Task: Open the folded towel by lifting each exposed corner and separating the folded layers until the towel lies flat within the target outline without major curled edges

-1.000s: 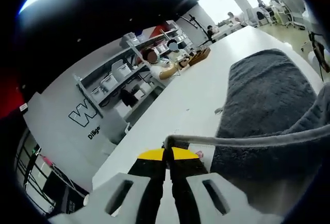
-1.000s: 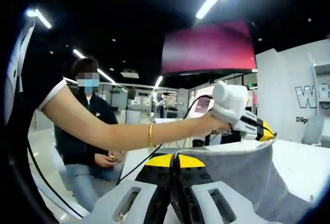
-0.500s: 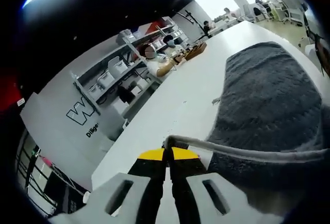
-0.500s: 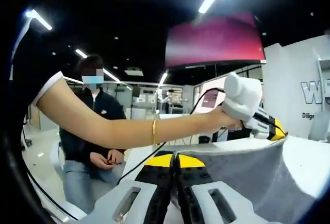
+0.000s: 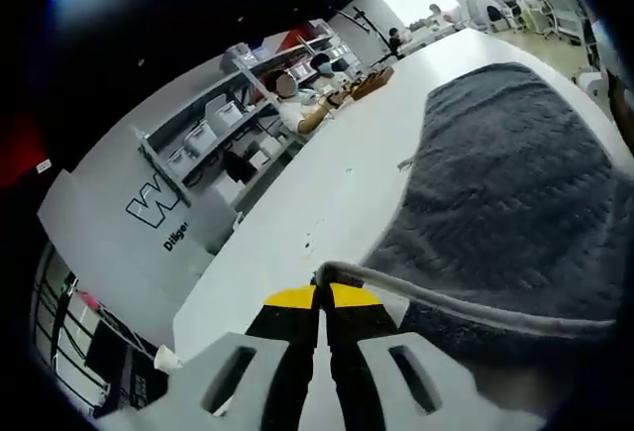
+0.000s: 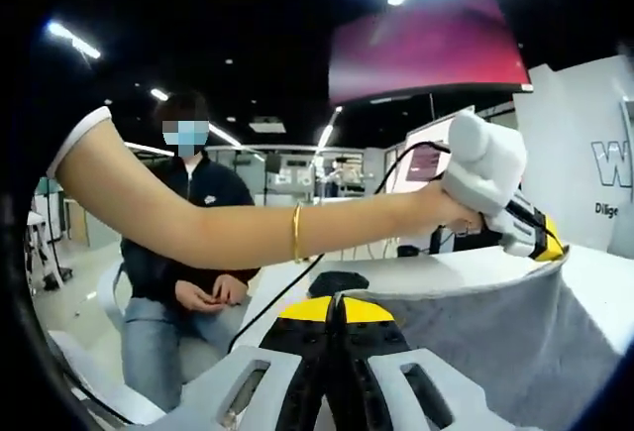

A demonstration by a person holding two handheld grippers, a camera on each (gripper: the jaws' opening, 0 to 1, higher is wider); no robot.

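Tension along the raised hem is the main risk: both hand-held grippers pinch the same edge of the grey towel point(image 5: 515, 183), and a pull that is too hard or uneven could slip the cloth out of one pair of jaws, dropping that corner back into a fold or a curl. In the left gripper view, the left hand-held gripper point(image 5: 322, 287) has its yellow-tipped jaws pressed together on the pale hem, which stretches off to the right above the rest of the towel, still lying dark and spread on the white tabletop point(image 5: 327, 203). In the right gripper view, the right hand-held gripper point(image 6: 337, 304) is likewise clamped on the cloth, which runs taut across to the other gripper held in the person's hand point(image 6: 446, 218). A seated person point(image 6: 183, 243) sits behind the outstretched arm. I cannot see a target outline, so placement could also go wrong if the towel is laid down blind.

Compared with a second ago, the lifted hem sits lower in the left gripper view and more of the towel's flat surface shows; in the right gripper view the far gripper sits further right.
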